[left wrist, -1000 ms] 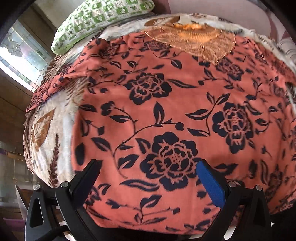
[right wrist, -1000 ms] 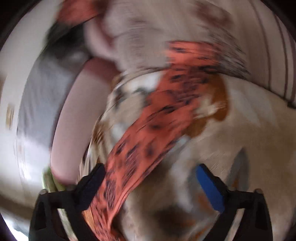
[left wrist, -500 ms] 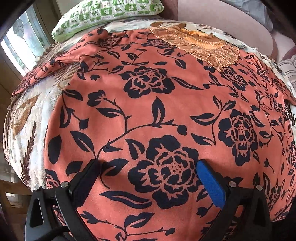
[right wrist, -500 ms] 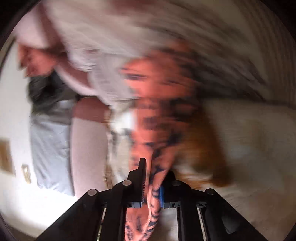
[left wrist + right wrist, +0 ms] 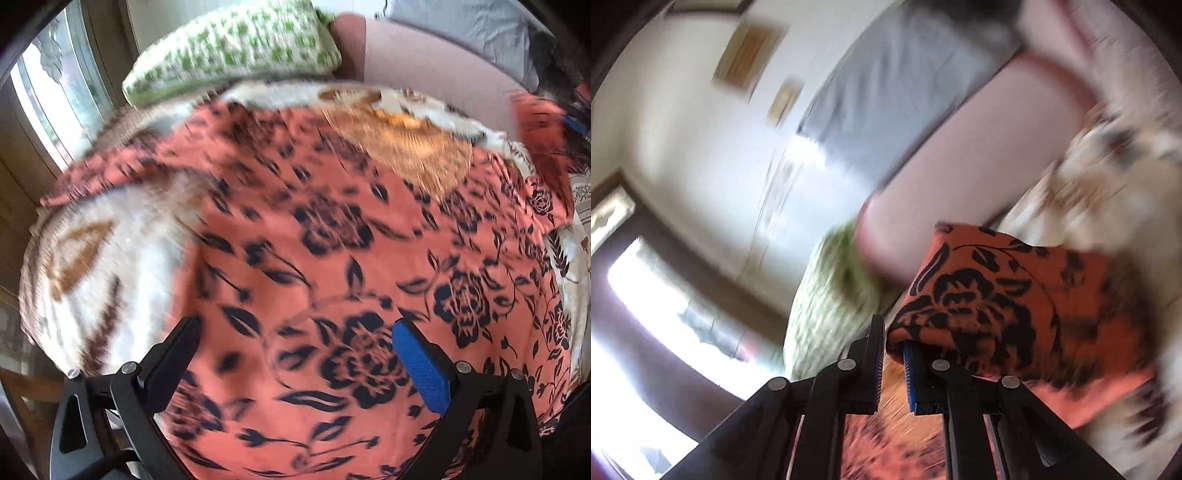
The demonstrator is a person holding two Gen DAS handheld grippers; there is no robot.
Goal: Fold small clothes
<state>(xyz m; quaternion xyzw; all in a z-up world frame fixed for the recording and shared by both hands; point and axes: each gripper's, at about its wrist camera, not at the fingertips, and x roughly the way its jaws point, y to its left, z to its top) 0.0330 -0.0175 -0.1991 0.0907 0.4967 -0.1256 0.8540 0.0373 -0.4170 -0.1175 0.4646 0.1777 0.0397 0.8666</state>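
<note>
An orange top with dark blue flowers [image 5: 332,258] lies spread on a pale patterned bed cover [image 5: 110,258], with a golden lace yoke [image 5: 406,147] at its far end. My left gripper [image 5: 295,354] is open and hovers above the near part of the top. My right gripper [image 5: 894,350] is shut on the right sleeve [image 5: 979,295] and holds it lifted over the top. The lifted sleeve also shows at the far right of the left wrist view [image 5: 543,147]. Both views are blurred.
A green and white pillow [image 5: 232,48] lies at the bed's far left, also blurred in the right wrist view [image 5: 827,295]. A pink headboard [image 5: 424,66] with grey cloth [image 5: 461,26] stands behind. A window [image 5: 55,96] is at the left.
My right gripper closed on the sleeve and swung it up and leftward over the top. My left gripper drew back from the top, so more of the bed's left edge shows.
</note>
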